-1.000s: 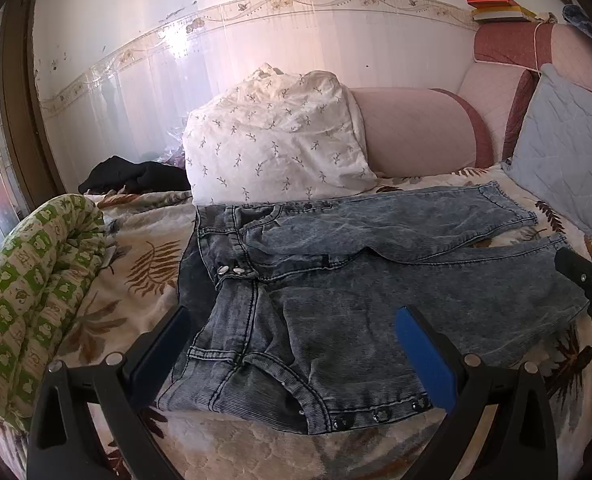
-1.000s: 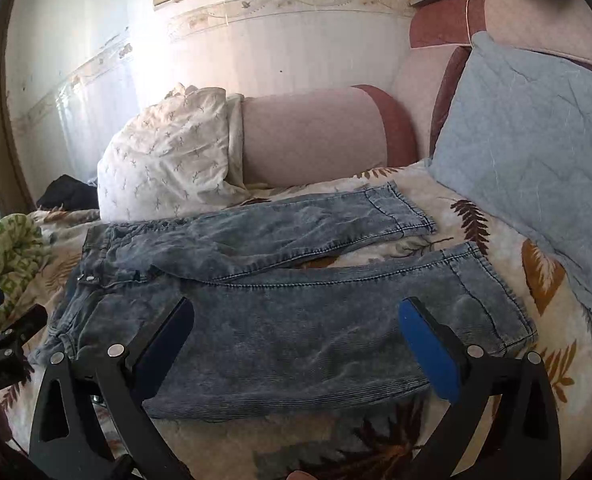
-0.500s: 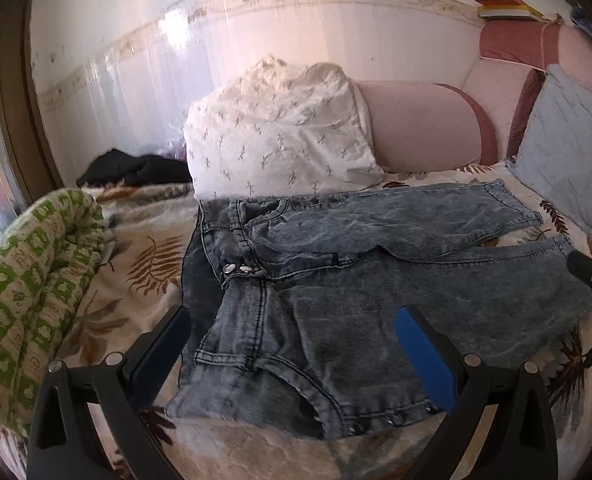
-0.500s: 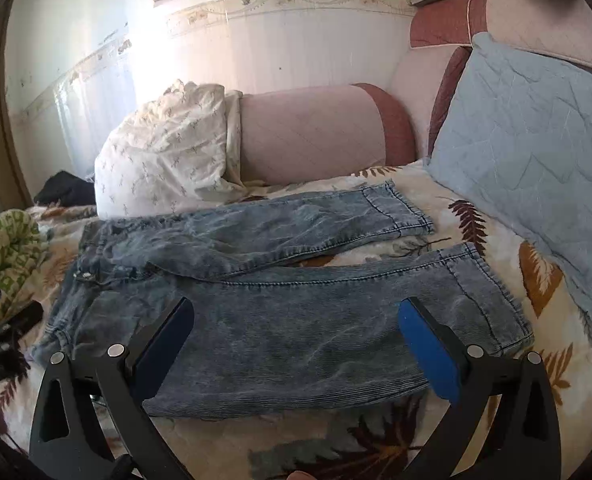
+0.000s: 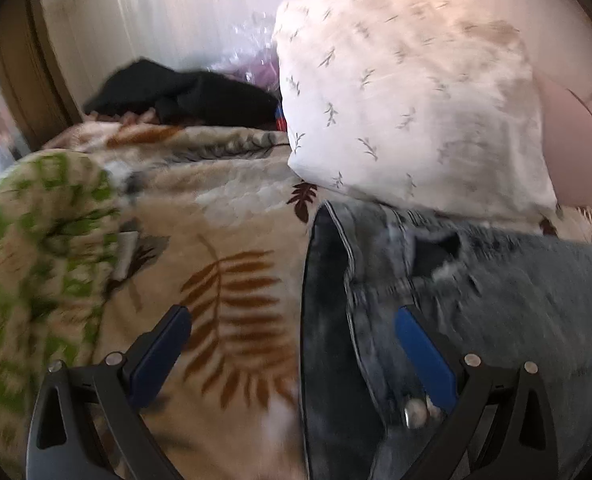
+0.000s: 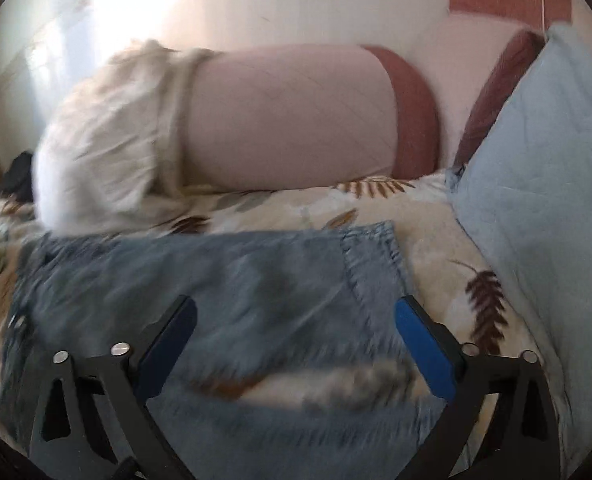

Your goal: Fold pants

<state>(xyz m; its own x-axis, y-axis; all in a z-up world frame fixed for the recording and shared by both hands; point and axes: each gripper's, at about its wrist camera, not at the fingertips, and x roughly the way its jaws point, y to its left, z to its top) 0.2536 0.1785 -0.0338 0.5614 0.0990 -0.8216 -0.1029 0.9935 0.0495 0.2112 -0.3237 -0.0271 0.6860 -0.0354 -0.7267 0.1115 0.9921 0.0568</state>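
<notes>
The jeans (image 5: 475,300) lay spread flat on the bed (image 5: 224,248), over its leaf-print cover. Both views were blurred.

The left tongs (image 5: 292,344) were released, jaws wide apart and grasping nothing. They hung low over the waistband end of the jeans: the right blue pad (image 5: 423,356) was above the denim beside a metal button (image 5: 413,414), while the left pad sat above bare bed cover. Just behind the waistband a white pillow (image 5: 407,112) with a sprig pattern touched the jeans. A black garment (image 5: 184,94) lay further back by the wall, and a green-and-white quilt (image 5: 36,248) bulged at the left.

The right tongs (image 6: 294,338) were likewise released and empty, low over the leg end. The hem (image 6: 369,252) of the far leg lay just ahead of the right pad. A strip of cover showed between the two legs. A pink bolster (image 6: 292,116) stood behind, and a blue cushion (image 6: 543,184) leaned at the right, apart from the jeans.
</notes>
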